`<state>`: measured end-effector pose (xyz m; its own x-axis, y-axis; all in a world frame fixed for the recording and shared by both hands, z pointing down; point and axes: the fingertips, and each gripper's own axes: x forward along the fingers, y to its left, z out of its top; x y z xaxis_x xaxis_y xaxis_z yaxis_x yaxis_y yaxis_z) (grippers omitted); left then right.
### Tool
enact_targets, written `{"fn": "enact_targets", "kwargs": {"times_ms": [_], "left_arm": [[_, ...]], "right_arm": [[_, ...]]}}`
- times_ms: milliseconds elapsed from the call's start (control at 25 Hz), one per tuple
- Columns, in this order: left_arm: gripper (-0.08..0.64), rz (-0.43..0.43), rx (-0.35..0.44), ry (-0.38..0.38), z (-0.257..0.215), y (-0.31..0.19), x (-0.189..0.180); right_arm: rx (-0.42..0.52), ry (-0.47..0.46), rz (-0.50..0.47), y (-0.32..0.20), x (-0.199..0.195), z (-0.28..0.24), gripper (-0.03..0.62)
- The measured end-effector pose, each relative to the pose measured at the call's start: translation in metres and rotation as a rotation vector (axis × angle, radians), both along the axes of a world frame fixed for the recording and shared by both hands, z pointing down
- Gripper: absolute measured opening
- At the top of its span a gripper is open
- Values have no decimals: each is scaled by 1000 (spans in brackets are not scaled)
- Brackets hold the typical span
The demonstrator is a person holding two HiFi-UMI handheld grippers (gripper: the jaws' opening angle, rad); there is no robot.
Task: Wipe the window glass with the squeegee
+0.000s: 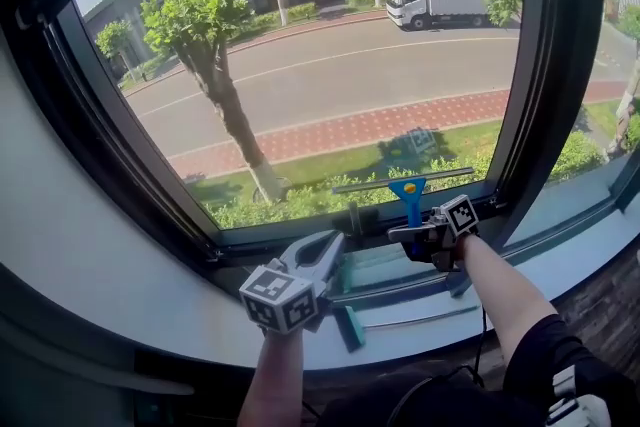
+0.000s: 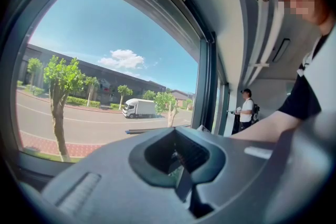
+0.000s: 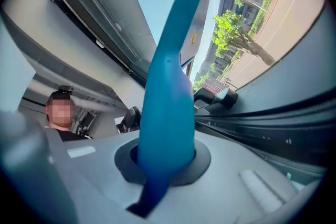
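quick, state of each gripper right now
left gripper: jaws shut, nothing held
right gripper: jaws shut on the squeegee

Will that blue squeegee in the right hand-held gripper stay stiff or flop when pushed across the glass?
The squeegee is probably stiff: its blue handle looks like moulded plastic, its blade bar straight. It seems light, held upright by the right hand-held gripper alone. The smooth tapered handle might slip.
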<state>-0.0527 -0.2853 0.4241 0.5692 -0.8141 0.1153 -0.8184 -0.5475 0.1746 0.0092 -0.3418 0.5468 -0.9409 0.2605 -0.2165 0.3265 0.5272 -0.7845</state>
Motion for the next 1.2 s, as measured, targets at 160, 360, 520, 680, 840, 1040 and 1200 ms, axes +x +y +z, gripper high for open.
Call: {"fn": "enact_targets", "kwargs": {"times_ms": [160,360,520,680,840,1040,1200], "left_arm": [[3,3,26,-1,-10,1,-1],[3,11,49,-5,-20,-2,11],[3,-8,63,-12,-30,-9,27],[3,-31,77,-18,-43,-14,45],[3,-44,111,-28,-60,-15,41],[3,-84,134,-32,-79,-29,44],[3,-94,160,-40,-98,-24,49]], "right_arm": [[60,-51,16,-2,1,-31,5],[177,-98,16,-4,2,-72,5],[226,-123,-19,-2,9,-98,5],[282,-119,-37,-4,20,-124,5],[353,-128,-58,4,11,-167,5],[421,-192,-97,-3,3,-221,5],[473,-214,-106,4,-2,-249,5]]}}
